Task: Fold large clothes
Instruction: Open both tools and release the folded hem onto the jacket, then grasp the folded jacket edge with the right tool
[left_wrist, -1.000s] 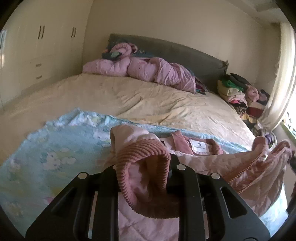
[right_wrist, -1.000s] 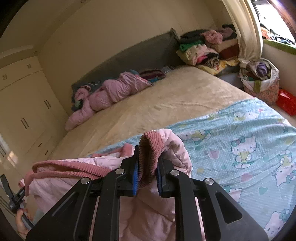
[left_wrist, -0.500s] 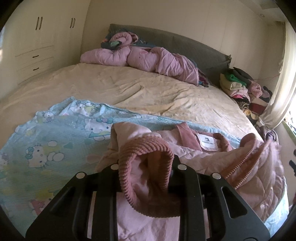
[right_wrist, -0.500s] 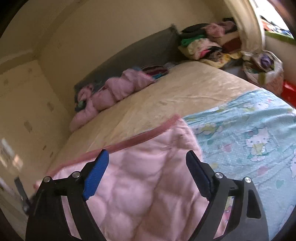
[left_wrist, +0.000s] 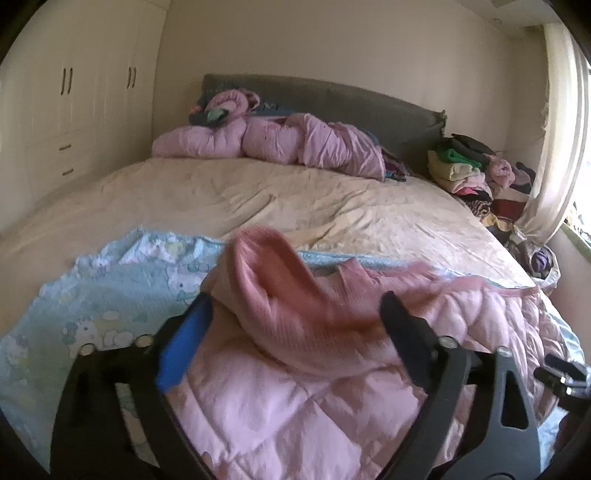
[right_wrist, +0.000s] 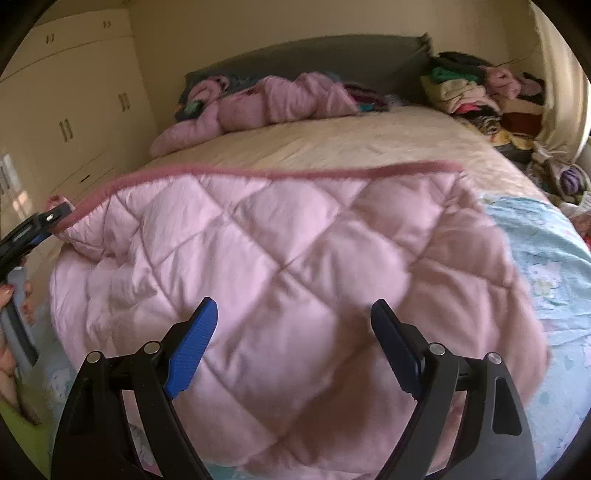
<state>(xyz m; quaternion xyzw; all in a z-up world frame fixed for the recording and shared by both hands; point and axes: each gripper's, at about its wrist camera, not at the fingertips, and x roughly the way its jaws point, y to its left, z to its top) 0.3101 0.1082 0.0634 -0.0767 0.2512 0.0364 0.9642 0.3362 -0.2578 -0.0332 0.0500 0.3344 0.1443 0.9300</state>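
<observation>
A pink quilted jacket (right_wrist: 280, 258) with a darker ribbed hem (right_wrist: 295, 171) lies spread on the light blue cartoon blanket (right_wrist: 546, 258) at the foot of the bed. My right gripper (right_wrist: 295, 332) hovers just above the jacket's quilted back, open, with nothing pinched. My left gripper (left_wrist: 295, 325) has its jaws opening wide. The jacket's ribbed cuff (left_wrist: 280, 280) lies blurred and loose between them, and the pads do not press on it. My left gripper (right_wrist: 37, 225) also shows at the left edge of the right wrist view, by the hem's corner.
A bunched pink duvet (left_wrist: 288, 144) lies against the grey headboard (left_wrist: 332, 96). Stacked clothes (left_wrist: 476, 173) pile up at the bed's far right near a curtain. Cream wardrobes (left_wrist: 74, 110) line the left wall. The beige bedsheet (left_wrist: 258, 199) stretches beyond the blanket.
Both grippers, earlier shut on the jacket's ribbed cuffs, have let go, the right first and then the left. The jacket has dropped flat, and my right gripper has come down over it.
</observation>
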